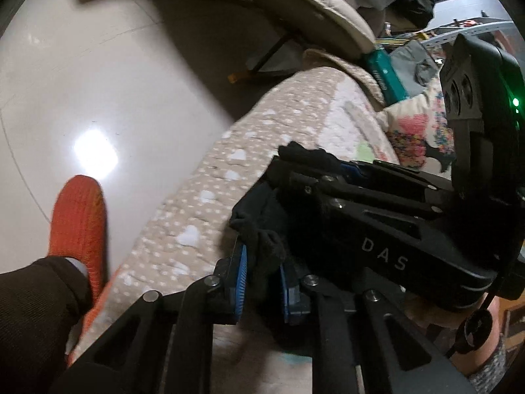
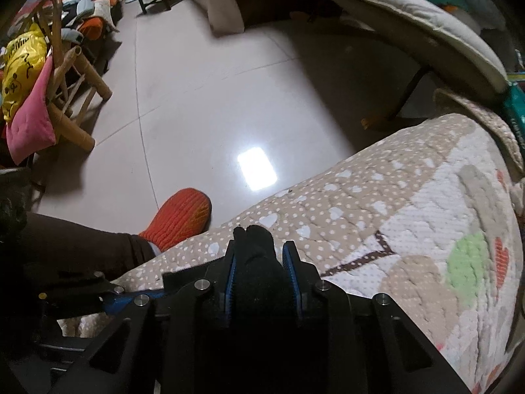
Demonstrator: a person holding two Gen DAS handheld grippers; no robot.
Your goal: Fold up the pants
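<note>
The black pants (image 1: 262,229) hang bunched in both my claws above the quilted bed cover (image 1: 197,203), near its floor-side edge. My left claw (image 1: 262,272) is clamped on a thick wad of the cloth between its blue ribbed pads, and my right claw (image 2: 262,272) pinches another dark fold the same way — from the left-wrist view the right one sits just beside and partly over the left, so the two held points are near each other. I judge this to be the gather-and-carry part of a fold: to do it well I should draw the claws apart until the cloth runs taut and flat between them, then lower it onto the quilt so the edges meet squarely, keeping both grips firm so nothing slips. The fabric looks soft, matte and knit-like, lumping into rounded ridges where squeezed. The quilt beneath is stitched and puffy, tan with white dots and hearts, turning to a white textured panel with green and orange patches. Beyond it — glossy pale floor tiles (image 2: 197,98) with a bright reflected light, and my orange knit slipper (image 2: 180,220).
</note>
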